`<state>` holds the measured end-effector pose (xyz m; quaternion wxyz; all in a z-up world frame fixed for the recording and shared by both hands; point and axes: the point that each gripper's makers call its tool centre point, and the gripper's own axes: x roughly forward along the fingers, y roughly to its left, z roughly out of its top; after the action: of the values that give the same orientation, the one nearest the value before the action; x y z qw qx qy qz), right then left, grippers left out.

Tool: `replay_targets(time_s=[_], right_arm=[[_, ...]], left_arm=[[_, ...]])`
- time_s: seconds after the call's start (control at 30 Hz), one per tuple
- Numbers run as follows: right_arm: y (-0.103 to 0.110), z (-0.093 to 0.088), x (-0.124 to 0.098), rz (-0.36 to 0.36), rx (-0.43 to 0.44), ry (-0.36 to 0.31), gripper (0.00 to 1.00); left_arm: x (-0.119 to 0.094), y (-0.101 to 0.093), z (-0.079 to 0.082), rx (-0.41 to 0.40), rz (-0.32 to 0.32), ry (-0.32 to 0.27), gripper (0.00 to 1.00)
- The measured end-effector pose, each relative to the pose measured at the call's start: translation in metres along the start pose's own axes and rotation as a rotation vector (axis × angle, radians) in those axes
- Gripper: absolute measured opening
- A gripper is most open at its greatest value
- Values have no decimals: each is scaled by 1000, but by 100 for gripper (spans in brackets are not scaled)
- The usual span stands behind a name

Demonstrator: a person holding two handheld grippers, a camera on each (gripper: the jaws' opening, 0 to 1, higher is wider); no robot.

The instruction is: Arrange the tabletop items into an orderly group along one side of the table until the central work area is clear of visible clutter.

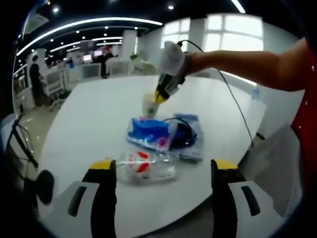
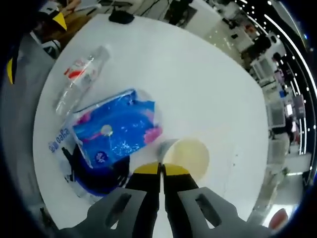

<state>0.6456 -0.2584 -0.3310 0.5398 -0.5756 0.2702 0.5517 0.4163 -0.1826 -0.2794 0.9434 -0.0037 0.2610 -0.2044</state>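
One paper cup point(image 2: 187, 156), one plastic bottle point(image 2: 80, 74), two blue packets point(image 2: 117, 128)

On the white counter point(image 1: 99, 114) lie a bottle point(image 1: 146, 166), a blue pack point(image 1: 151, 134) and a pouch point(image 1: 190, 136). The right claw point(image 1: 159, 97) touches a cup point(image 1: 150, 105). The left claw point(image 1: 164, 166) gapes near the bottle.

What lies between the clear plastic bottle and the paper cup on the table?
The blue packet lies between the bottle and the cup; this shows in the right gripper view, and likewise in the left gripper view.
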Motion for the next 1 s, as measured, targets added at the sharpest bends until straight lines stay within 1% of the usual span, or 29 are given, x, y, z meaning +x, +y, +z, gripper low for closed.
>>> replay_targets(time_s=[0.13, 0.23, 0.27, 0.47, 0.57, 0.67, 1.0], right_arm=[[5, 7, 1, 26, -8, -24, 1], [15, 14, -2, 76, -1, -56, 1], [18, 16, -3, 86, -11, -64, 1], [36, 23, -8, 156, -16, -91, 1], [35, 23, -7, 146, -31, -82, 1], [31, 18, -4, 129, -49, -52, 1], [28, 20, -3, 131, -51, -58, 2]], left_arm=[[0, 1, 0, -2, 5, 3, 75], [0, 1, -1, -1, 6, 7, 75], [0, 1, -1, 0, 6, 9, 74], [1, 1, -3, 4, 7, 15, 74], [1, 1, -3, 7, 7, 17, 74], [1, 1, -3, 6, 6, 17, 74], [1, 1, -3, 4, 4, 13, 74]])
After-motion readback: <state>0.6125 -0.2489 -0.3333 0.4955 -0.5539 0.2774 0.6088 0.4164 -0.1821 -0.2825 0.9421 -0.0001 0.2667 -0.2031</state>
